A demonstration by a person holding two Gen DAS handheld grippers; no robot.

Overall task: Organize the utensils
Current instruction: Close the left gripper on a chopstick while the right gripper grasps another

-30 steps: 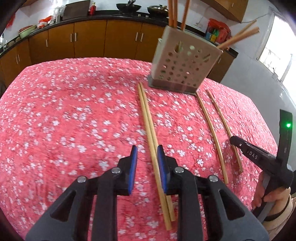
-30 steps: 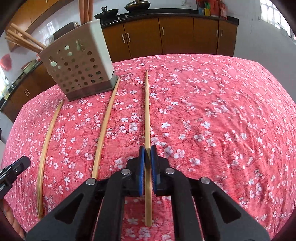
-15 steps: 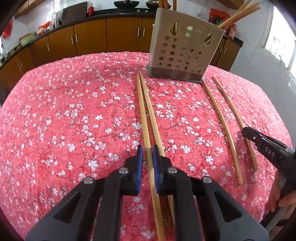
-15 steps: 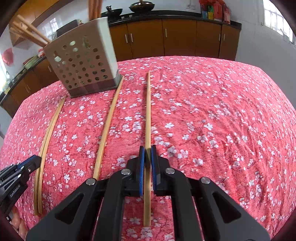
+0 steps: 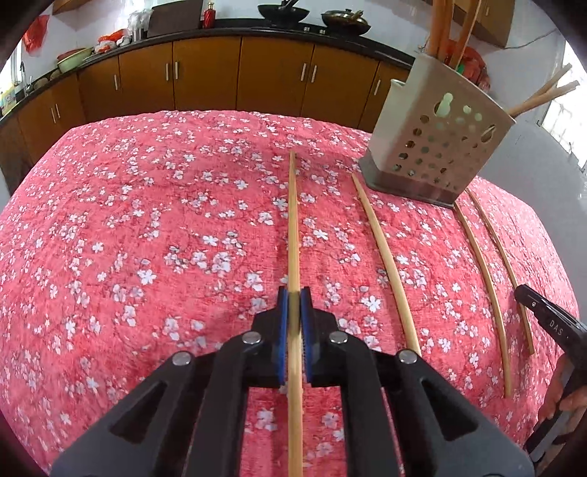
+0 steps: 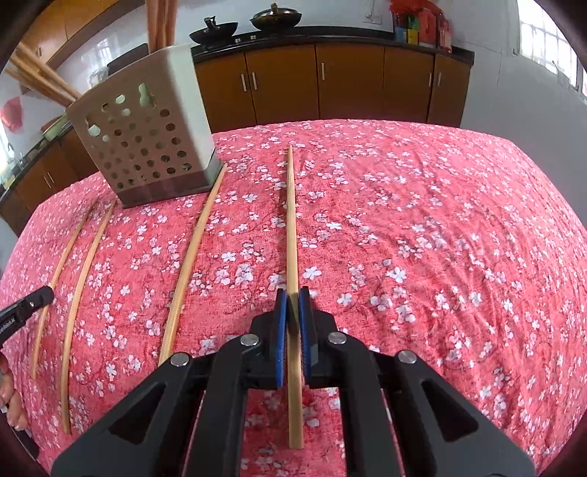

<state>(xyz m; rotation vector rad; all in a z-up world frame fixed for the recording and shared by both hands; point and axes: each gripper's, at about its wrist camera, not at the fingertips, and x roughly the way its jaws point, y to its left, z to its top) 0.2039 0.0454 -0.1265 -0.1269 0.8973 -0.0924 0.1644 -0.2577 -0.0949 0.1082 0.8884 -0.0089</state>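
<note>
While the left claw pinches one chopstick, only the right view shows the right claw pinching another chopstick beside the holder

Brown wooden cabinets line the far wall under a dark countertop carrying two woks. Daylight enters a window, possibly barred, beside white walls.

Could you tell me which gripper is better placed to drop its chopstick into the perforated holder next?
Right, marginally. Both the left gripper and right gripper are shut on a wooden chopstick, but the beige perforated plastic holder looks slightly nearer in the right wrist view. It's close.
</note>
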